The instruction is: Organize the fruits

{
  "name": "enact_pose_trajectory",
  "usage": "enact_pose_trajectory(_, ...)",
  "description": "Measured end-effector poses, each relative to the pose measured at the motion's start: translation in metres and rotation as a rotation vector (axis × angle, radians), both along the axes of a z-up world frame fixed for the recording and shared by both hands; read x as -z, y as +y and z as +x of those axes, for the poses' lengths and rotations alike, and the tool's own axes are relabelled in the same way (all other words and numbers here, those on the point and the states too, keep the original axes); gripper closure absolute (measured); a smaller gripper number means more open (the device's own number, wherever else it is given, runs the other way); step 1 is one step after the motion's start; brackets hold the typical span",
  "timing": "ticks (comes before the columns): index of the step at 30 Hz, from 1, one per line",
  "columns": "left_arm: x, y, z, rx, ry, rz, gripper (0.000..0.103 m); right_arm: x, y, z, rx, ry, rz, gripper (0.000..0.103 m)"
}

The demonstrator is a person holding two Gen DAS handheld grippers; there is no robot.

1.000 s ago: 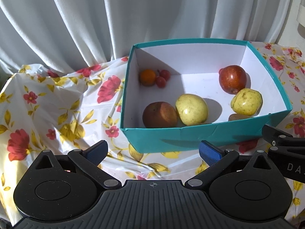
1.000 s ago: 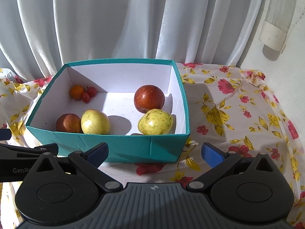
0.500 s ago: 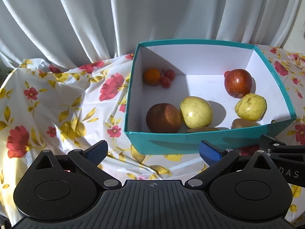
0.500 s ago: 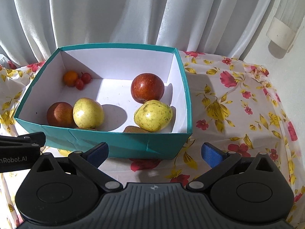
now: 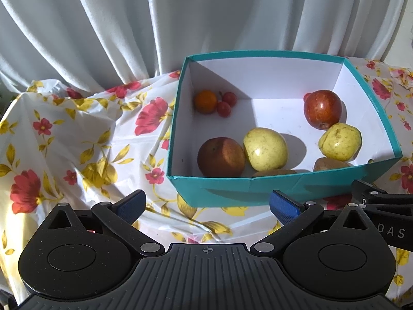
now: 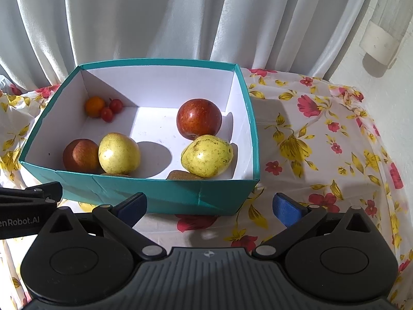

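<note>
The fruits sit in the teal box [image 6: 160, 196]. Both tongs [image 5: 206, 204] [image 6: 210, 205] are wide, hold nothing, and have risen, so kiwis [image 6: 184, 175] show now.

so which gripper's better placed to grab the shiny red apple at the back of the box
Probably the right. The red apple sits toward the box's right wall, nearly straight ahead of the open right gripper. From the left gripper, also open and empty, it lies far off to the right.
</note>
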State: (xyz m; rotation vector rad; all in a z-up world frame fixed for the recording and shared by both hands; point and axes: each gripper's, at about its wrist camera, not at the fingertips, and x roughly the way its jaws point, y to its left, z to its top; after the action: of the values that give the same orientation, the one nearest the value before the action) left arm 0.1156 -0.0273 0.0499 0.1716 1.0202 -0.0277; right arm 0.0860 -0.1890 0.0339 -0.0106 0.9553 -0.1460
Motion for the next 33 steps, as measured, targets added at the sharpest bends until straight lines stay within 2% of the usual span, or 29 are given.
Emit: enact_pose_trajectory(33,0.0001,0.0027,0.0000,-0.012,0.003,-0.001,0.000,-0.0033,0.0028,0.0007,-0.020,-0.015,-0.013,0.000)
